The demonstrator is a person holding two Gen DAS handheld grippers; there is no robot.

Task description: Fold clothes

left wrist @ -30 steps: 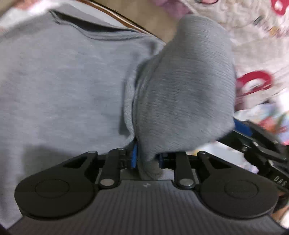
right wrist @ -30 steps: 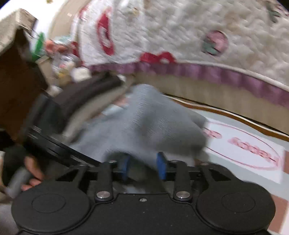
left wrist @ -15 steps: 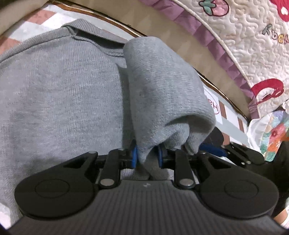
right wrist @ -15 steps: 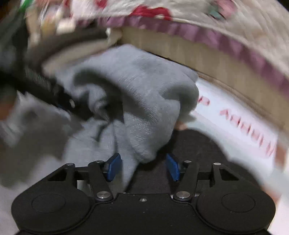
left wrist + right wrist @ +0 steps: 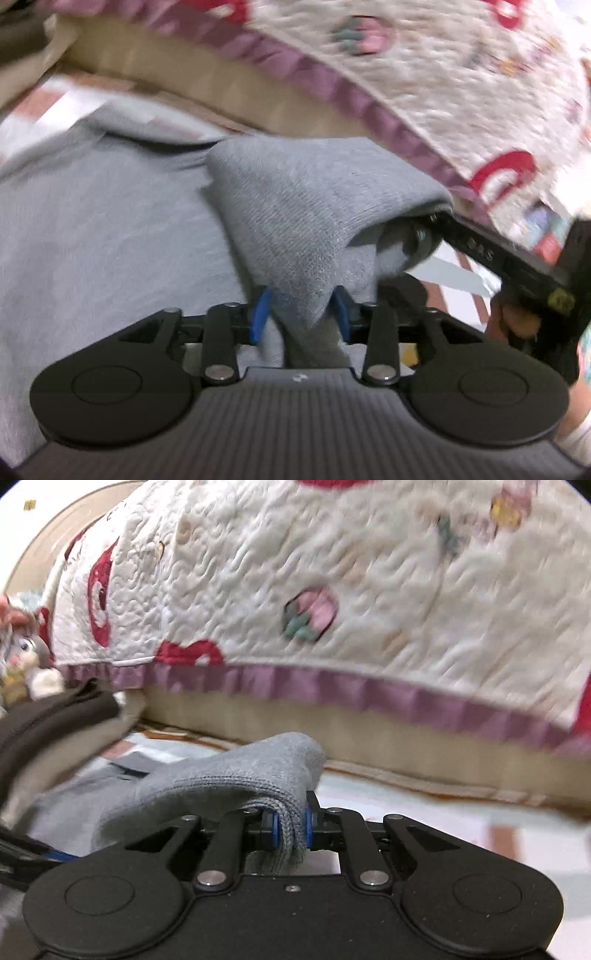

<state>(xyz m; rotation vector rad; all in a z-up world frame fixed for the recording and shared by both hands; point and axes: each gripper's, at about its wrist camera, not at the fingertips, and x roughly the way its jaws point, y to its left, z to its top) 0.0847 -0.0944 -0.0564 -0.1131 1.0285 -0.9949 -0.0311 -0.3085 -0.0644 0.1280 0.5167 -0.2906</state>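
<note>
1. Hanging over the bed edge behind everything is one quilt (image 5: 332,590), white with red and pink patches and a purple hem.
2. One grey sweater (image 5: 92,240) lies spread flat on the floor mat (image 5: 424,801) below my tools, with one folded part lifted up off it.
3. One stack of dark and cream clothes (image 5: 48,723) sits at the left in the right wrist view, near the sweater.
4. My left gripper (image 5: 301,314) has its two blue pads spread a little, with the lifted fold lying between them; I cannot tell whether they press it.
5. My right gripper (image 5: 290,827) pinches one thick rolled edge of the sweater tight between its two pads.
6. One plush toy (image 5: 26,664) sits at the far left, below the quilt's corner.
</note>
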